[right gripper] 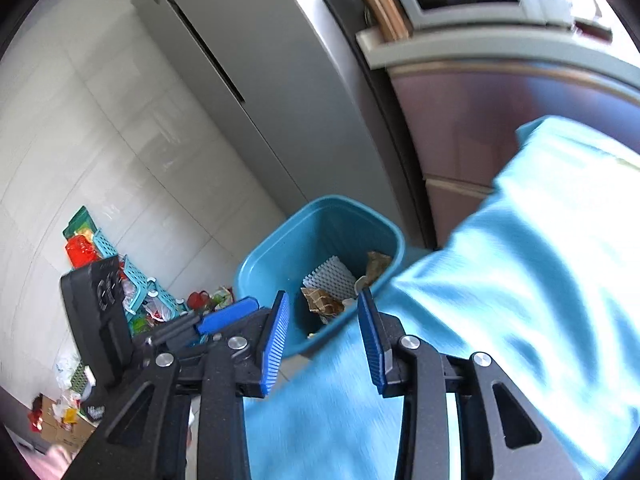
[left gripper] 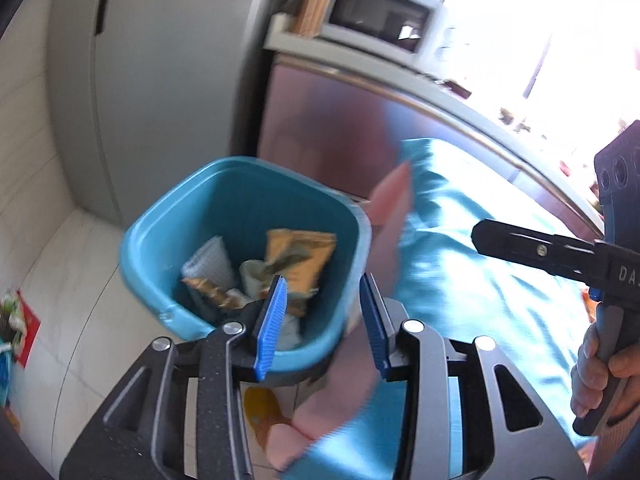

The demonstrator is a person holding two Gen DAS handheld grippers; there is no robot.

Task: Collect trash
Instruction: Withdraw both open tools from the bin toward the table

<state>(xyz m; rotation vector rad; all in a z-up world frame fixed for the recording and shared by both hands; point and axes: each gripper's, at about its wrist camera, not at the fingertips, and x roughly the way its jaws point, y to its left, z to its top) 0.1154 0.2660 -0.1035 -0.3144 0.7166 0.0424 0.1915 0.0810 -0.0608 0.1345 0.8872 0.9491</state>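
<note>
While both of your grippers hang over the blue bin (left gripper: 244,248), the trash inside it lies just ahead of and below the left gripper (left gripper: 323,322). The bin stands on the floor at the left edge of the light blue cloth (left gripper: 472,280), and the grey fridge (left gripper: 160,60) is behind it at the far side. You can see wrappers (left gripper: 300,256) and a white foam piece (left gripper: 210,264) at the bottom of the bin. Your left gripper is the nearer one; the right gripper (right gripper: 323,328) looks at the bin from further right, over the cloth. The bin's longer side seems to run from near to far.

Both grippers stand partly apart, and nothing is between the blue pads (right gripper: 276,344). They touch nothing. More litter (right gripper: 132,296) lies far to the left on the floor, well apart from both hands, so I judge you must turn left to reach it.
</note>
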